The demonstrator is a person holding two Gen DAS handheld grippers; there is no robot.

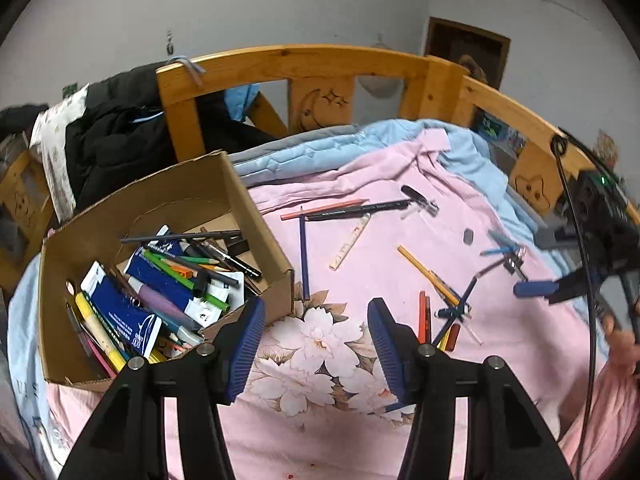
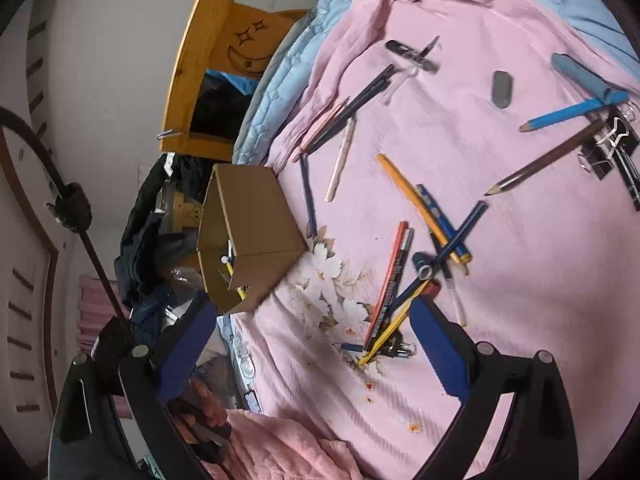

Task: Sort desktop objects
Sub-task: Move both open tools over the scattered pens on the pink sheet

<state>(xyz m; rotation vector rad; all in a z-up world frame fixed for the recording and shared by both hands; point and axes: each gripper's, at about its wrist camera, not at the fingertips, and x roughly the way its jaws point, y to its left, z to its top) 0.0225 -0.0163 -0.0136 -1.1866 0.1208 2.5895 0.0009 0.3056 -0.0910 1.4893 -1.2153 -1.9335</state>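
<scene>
A cardboard box [image 1: 256, 216] sits at the left of the left wrist view on a bed spread with a pink floral sheet [image 1: 360, 432] — it is crammed with pens, pencils, markers and blue-and-white packets [image 1: 120, 316]. At lower centre the left gripper [image 1: 316, 344] hangs just beside the box's near corner, its blue-padded jaws parted with nothing between them, only the flower print beneath. To the right, loose stationery lies scattered across the sheet: a dark blue pencil [image 1: 304, 256] beside the box wall, a pink pencil [image 1: 320, 209] and a black pencil [image 1: 360, 210] crossing above it, a pale ruler-like stick [image 1: 350, 246], a yellow pencil [image 1: 426, 274], and a tangled cluster of red and blue pens [image 1: 444, 316]. A small grey eraser [image 1: 468, 235] and a black binder clip [image 1: 514, 262] lie further right. At the far right edge the right gripper [image 1: 538, 288] reaches in over the sheet, held by a hand [image 1: 622, 340].

In the right wrist view the box [image 2: 256, 232] stands at centre left, seen from its outer side. The right gripper [image 2: 312, 344] at the bottom is spread wide and empty — its jaws straddle the lower end of the pen cluster [image 2: 396, 280] without pressing on anything. A blue pencil [image 2: 572, 112], a brown pencil [image 2: 548, 160] and binder clips [image 2: 604, 148] lie at upper right. A wooden bed frame [image 2: 200, 64] rises at upper left.
</scene>
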